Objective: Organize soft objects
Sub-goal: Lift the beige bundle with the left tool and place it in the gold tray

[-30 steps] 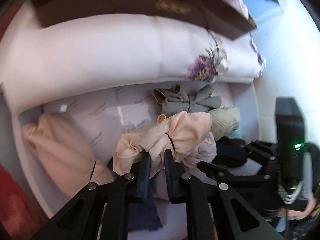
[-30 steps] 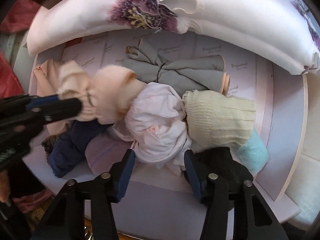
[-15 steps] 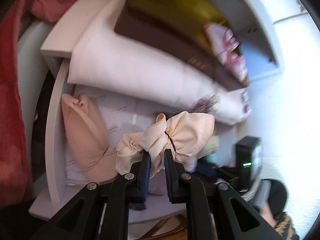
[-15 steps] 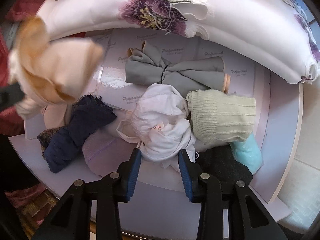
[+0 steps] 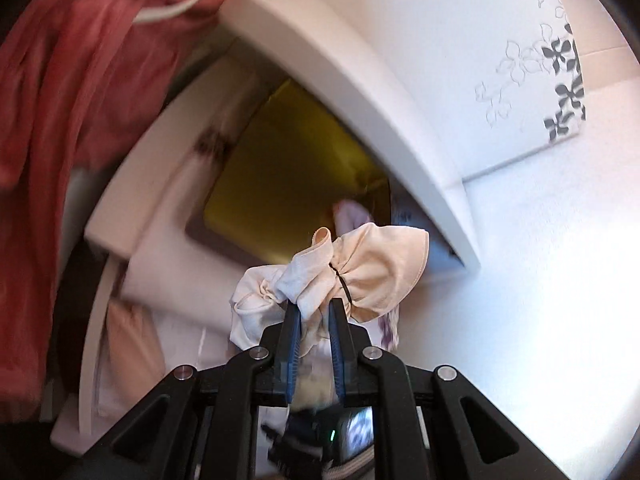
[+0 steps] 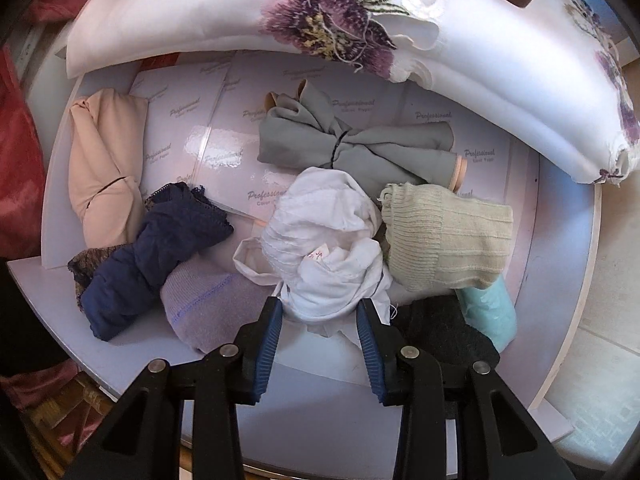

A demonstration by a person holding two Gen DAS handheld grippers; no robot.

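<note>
In the left wrist view my left gripper (image 5: 314, 308) is shut on a peach cloth bundle (image 5: 372, 272) tied with a black band. It holds the bundle in the air in front of the white shelves (image 5: 360, 80). In the right wrist view my right gripper (image 6: 319, 308) points down over the lower shelf. Its blue pads (image 6: 272, 320) press the near edge of a white cloth bundle (image 6: 320, 232). Around that bundle lie a grey tied bundle (image 6: 352, 148), a cream ribbed knit (image 6: 448, 236), a navy lace bundle (image 6: 160, 256) and a lilac piece (image 6: 204, 300).
A peach roll (image 6: 104, 176) lies at the shelf's left, with a turquoise piece (image 6: 488, 308) and a black one (image 6: 440, 332) at the right. A white embroidered cloth (image 6: 280, 12) overhangs the back. Red fabric (image 5: 60, 100) hangs left of the shelves; something yellow-green (image 5: 288, 168) sits on the upper shelf.
My left gripper has lifted the peach bundle off the lower shelf, up toward the upper shelf, tilting as it rose. My right gripper's jaws have narrowed onto the white bundle.
</note>
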